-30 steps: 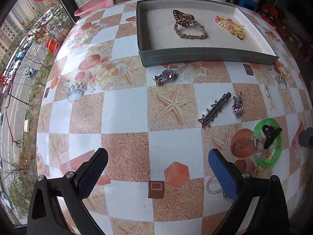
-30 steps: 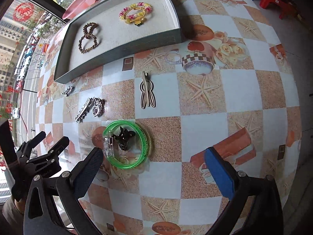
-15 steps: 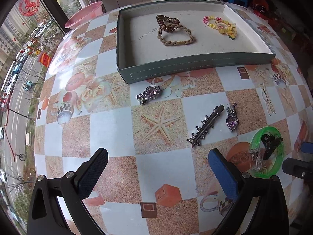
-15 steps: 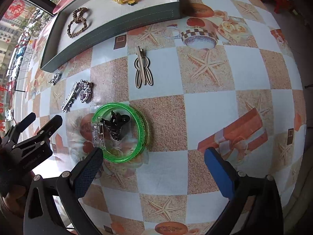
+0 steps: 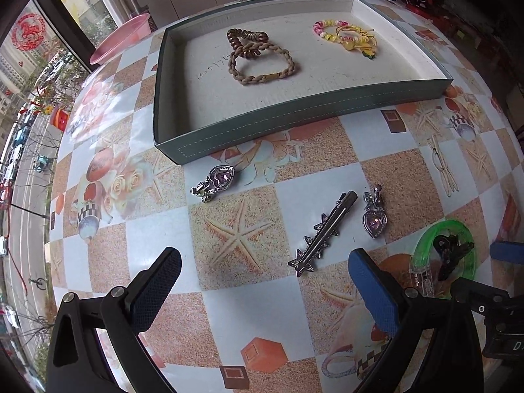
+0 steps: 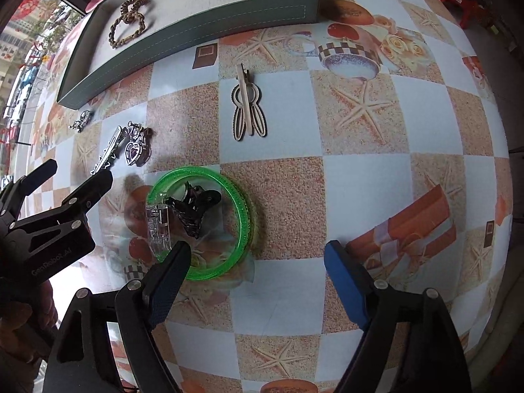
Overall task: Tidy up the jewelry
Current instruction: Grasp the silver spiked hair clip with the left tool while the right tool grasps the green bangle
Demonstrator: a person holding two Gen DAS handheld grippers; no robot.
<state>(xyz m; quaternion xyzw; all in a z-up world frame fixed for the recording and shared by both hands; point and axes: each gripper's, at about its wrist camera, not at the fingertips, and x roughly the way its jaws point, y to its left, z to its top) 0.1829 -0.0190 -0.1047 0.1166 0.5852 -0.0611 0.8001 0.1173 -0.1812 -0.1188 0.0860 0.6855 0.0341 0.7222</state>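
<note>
Since a second ago both my cameras have closed in: the tray has grown larger in the left view, and the bangle has slid from frame centre down toward my right tool's near finger.

My left gripper point(image 5: 263, 290) hangs with its jaws spread wide and nothing between them, over the checkered starfish-print tablecloth point(image 5: 235, 235). Just past its right finger lies the silver star-studded hair clip point(image 5: 322, 234), slanted, and beside that, apart from it, the silver heart pendant with a purple stone point(image 5: 374, 219). Further up, left of centre, sits a second silver heart-shaped charm with a pink stone point(image 5: 214, 181), close to the tray's front wall.

My right gripper point(image 6: 257, 276) is likewise spread and empty. Its left finger overlaps the near rim of the translucent green plastic bangle point(image 6: 244, 216), inside which lie a black claw clip point(image 6: 193, 204) and a clear plastic clip point(image 6: 158, 226); I cannot tell if finger and bangle touch. Beyond it, mid-frame, rests a beige cut-out barrette point(image 6: 247, 104).

At the top of the left view, the grey-green shallow tray point(image 5: 294, 121) holds a brown braided bracelet point(image 5: 262, 65) overlapping a brown spiral hair tie point(image 5: 245, 37), and, well apart on the right, a pink-and-yellow beaded bracelet point(image 5: 344, 34).
</note>
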